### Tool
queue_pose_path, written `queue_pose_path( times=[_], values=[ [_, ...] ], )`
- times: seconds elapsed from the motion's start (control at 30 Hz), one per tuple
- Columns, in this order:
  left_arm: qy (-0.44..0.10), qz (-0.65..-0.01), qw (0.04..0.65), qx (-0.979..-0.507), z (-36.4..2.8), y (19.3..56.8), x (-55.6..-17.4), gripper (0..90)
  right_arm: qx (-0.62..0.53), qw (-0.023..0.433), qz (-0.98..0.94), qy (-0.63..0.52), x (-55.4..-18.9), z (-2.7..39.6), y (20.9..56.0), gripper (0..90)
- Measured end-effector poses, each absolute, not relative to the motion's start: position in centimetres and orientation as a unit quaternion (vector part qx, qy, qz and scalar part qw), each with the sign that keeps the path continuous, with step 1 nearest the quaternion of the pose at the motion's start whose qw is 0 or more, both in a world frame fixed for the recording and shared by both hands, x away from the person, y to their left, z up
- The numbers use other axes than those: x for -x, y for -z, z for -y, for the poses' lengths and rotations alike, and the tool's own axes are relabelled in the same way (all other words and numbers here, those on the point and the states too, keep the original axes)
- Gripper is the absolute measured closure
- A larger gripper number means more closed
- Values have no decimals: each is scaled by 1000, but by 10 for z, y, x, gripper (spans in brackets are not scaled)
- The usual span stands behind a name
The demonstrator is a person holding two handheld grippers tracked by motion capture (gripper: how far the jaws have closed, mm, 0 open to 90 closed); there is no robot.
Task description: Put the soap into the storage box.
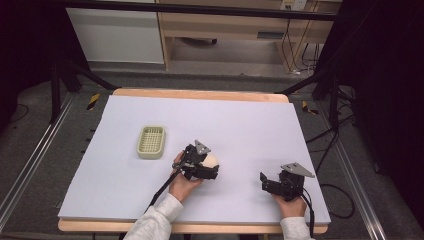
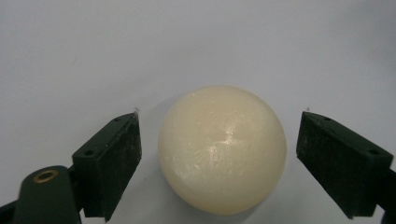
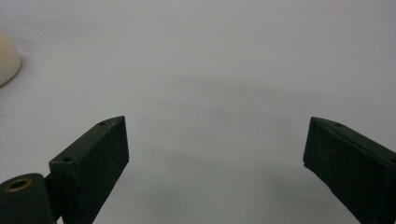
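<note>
A cream, glossy ball (image 2: 222, 149) rests on the pale sheet between the jaws of my left gripper (image 2: 220, 116). The jaws stand open, with a gap on each side of the ball, and neither pad touches it. From above, the ball (image 1: 211, 160) peeks out just right of the left gripper (image 1: 204, 169), near the middle of the table. My right gripper (image 1: 266, 183) sits low at the front right, open and with nothing between its jaws (image 3: 215, 126). The ball's edge (image 3: 7, 58) shows at the far left of the right gripper view.
A pale green slotted basket (image 1: 151, 141) lies on the sheet, left of and a little behind the left gripper. The pale sheet (image 1: 240, 120) covers a wooden tabletop. Black frame legs and cables stand beyond the table's sides.
</note>
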State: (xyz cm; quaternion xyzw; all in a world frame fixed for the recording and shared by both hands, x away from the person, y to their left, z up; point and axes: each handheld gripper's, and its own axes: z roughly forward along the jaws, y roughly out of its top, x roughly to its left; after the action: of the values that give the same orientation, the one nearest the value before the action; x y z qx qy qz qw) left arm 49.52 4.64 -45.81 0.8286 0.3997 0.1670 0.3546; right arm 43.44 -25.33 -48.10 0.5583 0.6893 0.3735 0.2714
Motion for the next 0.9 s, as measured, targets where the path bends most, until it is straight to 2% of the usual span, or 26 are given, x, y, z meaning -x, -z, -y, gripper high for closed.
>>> queue_pose_path(
  times=[0.9],
  values=[
    [-164,-405,337,-834,-38,473,-500,234,-558,272,-689,-374,-434,253,481,73]
  ],
)
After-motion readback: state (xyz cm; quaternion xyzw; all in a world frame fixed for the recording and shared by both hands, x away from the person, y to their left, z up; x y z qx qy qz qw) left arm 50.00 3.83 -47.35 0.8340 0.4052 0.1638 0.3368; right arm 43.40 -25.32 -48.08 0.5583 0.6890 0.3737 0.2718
